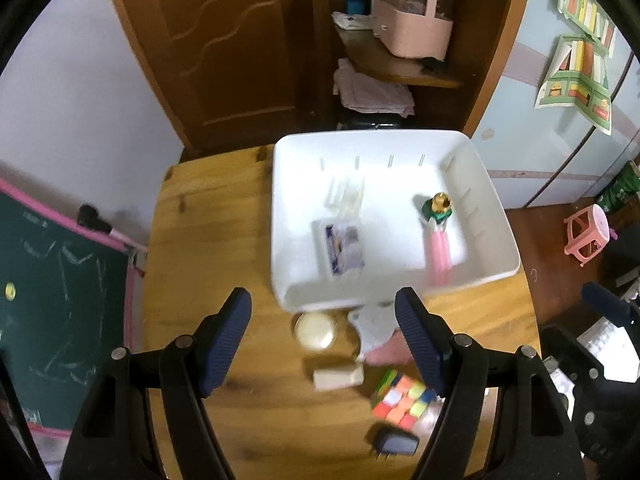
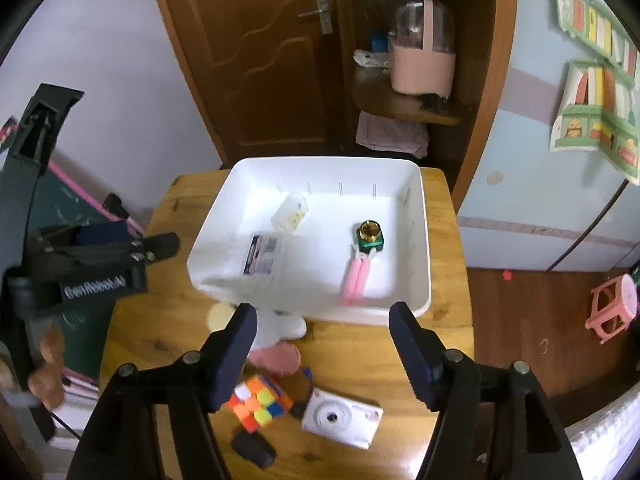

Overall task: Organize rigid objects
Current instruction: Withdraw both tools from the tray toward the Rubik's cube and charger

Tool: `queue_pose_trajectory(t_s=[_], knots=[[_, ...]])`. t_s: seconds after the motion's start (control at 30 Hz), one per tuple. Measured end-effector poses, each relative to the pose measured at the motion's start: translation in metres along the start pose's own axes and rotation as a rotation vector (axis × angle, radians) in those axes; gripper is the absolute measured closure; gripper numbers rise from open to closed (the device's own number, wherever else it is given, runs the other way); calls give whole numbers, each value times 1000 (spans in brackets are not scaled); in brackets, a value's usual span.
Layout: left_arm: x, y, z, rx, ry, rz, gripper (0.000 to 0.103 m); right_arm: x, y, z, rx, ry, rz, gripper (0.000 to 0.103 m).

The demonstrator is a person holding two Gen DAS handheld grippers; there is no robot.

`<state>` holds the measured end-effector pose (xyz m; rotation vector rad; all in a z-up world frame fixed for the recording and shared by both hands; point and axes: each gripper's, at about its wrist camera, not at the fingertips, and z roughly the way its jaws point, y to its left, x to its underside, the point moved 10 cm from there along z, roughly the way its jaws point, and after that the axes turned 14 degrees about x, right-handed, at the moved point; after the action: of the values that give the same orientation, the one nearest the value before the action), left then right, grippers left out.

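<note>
Both grippers hang above a small wooden table point(image 2: 448, 328), angled steeply down, and neither holds anything. The left gripper point(image 1: 322, 338) has its dark ribbed jaws spread apart over bare air, and the right gripper point(image 2: 322, 354) stands the same way. A white rectangular plastic bin point(image 2: 420, 208) sits at the table's far side and contains a clear plastic box point(image 2: 290, 210), a flat printed card case point(image 2: 262, 256), a green bottle with a gold cap point(image 2: 370, 236) and a pink tube-shaped item point(image 2: 354, 280) just beside that bottle. On the wood nearer the grippers lie a multicoloured puzzle cube point(image 2: 260, 404), a white compact camera point(image 2: 342, 422), a black plug adapter point(image 2: 254, 448), a round cream tin point(image 1: 316, 330) and a pale rectangular block point(image 1: 338, 376).
</note>
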<state>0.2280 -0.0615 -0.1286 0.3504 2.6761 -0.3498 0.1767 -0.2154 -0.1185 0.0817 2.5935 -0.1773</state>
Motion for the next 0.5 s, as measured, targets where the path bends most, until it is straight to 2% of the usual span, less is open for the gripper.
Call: queue_pose_trajectory(t_s=[0.2, 0.5], knots=[[44, 13, -13, -41, 9, -15, 26, 34, 6, -14, -3, -19, -33, 34], [108, 26, 0, -60, 87, 9, 26, 110, 31, -14, -43, 11, -139, 34]])
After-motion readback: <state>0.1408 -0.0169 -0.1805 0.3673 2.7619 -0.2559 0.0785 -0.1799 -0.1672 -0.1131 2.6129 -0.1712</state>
